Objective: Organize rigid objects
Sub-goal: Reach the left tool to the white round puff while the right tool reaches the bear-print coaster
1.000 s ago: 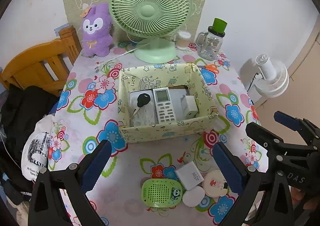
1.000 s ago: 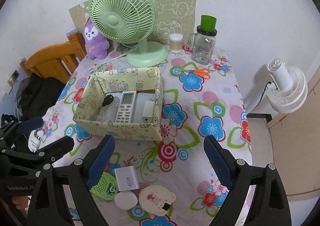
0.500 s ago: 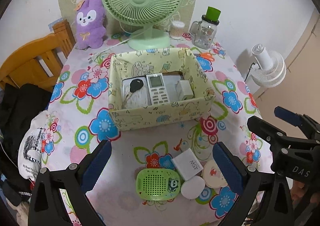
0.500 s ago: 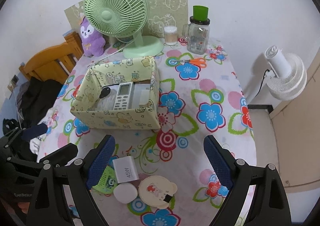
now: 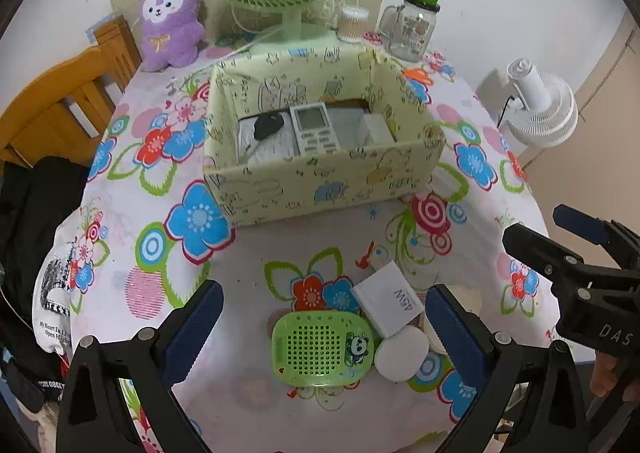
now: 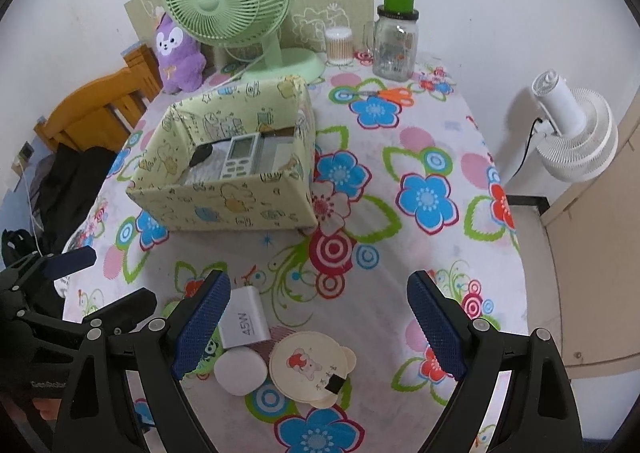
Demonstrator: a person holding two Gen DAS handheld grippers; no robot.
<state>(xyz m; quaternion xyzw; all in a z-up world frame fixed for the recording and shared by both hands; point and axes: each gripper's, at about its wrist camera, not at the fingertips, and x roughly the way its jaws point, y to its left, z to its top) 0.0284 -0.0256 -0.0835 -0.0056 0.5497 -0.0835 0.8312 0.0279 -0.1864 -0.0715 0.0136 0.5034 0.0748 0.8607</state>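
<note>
Near the front edge of the table, four small rigid things lie bunched, not yet boxed.

Touching one another are a white charger block (image 5: 387, 300) marked 45W, a green perforated case (image 5: 322, 347), a white round puck (image 5: 401, 352) and a flat round bear-print disc (image 6: 307, 366). All look light and stiff; the charger's smooth faces may slip, so its two broad flat sides seem the best hold, while the thin disc would probably need pinching at its rim. Behind them, toward the table's middle, the yellow-green box (image 5: 320, 189) already holds a remote (image 5: 314, 129) and a black key fob (image 5: 267, 125). Both the left gripper (image 5: 320, 327) and the right gripper (image 6: 318, 327) hover wide apart over the cluster, holding nothing.
</note>
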